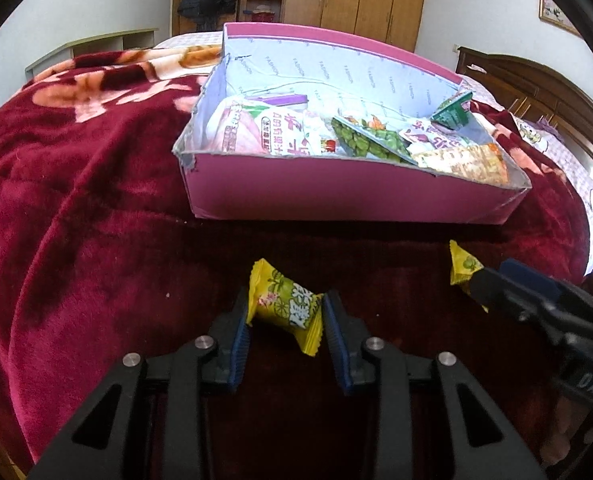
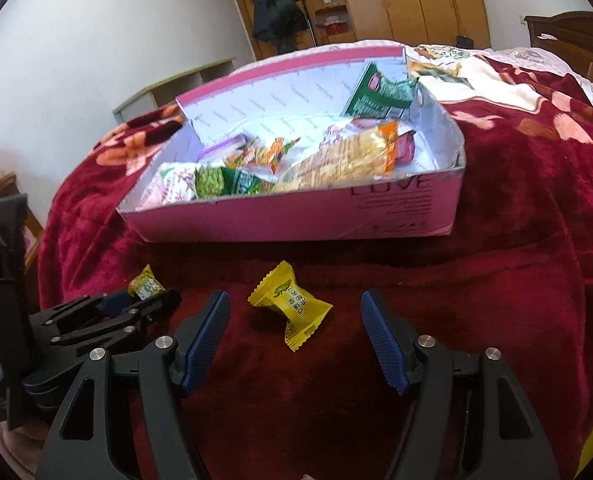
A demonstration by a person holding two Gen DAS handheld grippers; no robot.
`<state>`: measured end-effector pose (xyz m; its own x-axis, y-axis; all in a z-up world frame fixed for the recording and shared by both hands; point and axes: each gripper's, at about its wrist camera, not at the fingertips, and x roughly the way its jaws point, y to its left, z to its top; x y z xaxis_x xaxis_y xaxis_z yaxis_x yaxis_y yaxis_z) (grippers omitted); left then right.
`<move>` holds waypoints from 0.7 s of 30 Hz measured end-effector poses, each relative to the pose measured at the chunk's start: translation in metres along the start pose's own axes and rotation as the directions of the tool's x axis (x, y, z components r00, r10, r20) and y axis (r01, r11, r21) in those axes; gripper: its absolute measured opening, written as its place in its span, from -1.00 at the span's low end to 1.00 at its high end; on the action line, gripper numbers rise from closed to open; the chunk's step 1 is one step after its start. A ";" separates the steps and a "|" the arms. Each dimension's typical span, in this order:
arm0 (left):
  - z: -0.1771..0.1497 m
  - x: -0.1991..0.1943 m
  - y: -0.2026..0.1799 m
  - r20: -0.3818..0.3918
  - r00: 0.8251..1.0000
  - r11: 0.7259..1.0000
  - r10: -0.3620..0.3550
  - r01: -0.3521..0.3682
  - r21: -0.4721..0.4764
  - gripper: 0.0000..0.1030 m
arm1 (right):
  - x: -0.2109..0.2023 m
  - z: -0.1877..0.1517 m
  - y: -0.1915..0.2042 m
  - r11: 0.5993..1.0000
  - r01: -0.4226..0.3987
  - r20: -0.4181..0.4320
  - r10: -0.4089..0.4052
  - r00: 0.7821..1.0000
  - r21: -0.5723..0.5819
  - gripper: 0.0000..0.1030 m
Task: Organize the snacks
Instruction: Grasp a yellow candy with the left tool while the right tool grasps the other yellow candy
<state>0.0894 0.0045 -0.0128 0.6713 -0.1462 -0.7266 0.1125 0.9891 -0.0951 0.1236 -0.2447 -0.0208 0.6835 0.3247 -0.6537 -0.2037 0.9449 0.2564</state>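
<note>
We've got the left gripper clamped on one yellow candy, lower centre, ready for the pink box; right gripper hangs apart around the other candy.

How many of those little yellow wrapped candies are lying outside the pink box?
2. One candy is pinched in the left claw; the other candy lies on the red blanket between the open right claw tips.
</note>
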 end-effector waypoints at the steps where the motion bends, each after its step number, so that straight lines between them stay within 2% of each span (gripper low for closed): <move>1: 0.000 0.000 0.001 0.000 1.000 1.000 -0.002 0.002 -0.002 -0.30 | 0.002 0.000 0.001 1.000 0.008 -0.004 -0.008 1.000 -0.002 0.35; 7: -0.002 0.002 0.002 0.006 1.000 1.000 -0.015 0.015 -0.005 -0.29 | 0.012 -0.001 0.007 0.999 0.049 -0.017 -0.049 0.999 -0.025 0.30; 9: -0.002 0.003 0.004 0.007 1.000 1.000 -0.021 0.021 -0.008 -0.29 | 0.015 -0.002 0.008 0.997 0.066 -0.020 -0.067 0.998 -0.036 0.14; 14: -0.003 0.004 0.005 0.008 1.000 1.000 -0.022 0.022 -0.008 -0.29 | 0.017 -0.005 0.009 0.995 0.094 -0.008 -0.094 0.995 -0.044 -0.09; 21: -0.004 0.003 0.004 0.011 1.000 1.000 -0.021 0.021 -0.005 -0.29 | 0.018 -0.008 0.015 0.990 0.120 0.011 -0.119 0.993 -0.074 -0.20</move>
<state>0.0892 0.0083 -0.0181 0.6765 -0.1675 -0.7172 0.1229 0.9858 -0.1143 0.1277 -0.2247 -0.0342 0.7108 0.2093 -0.6716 -0.1716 0.9775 0.1230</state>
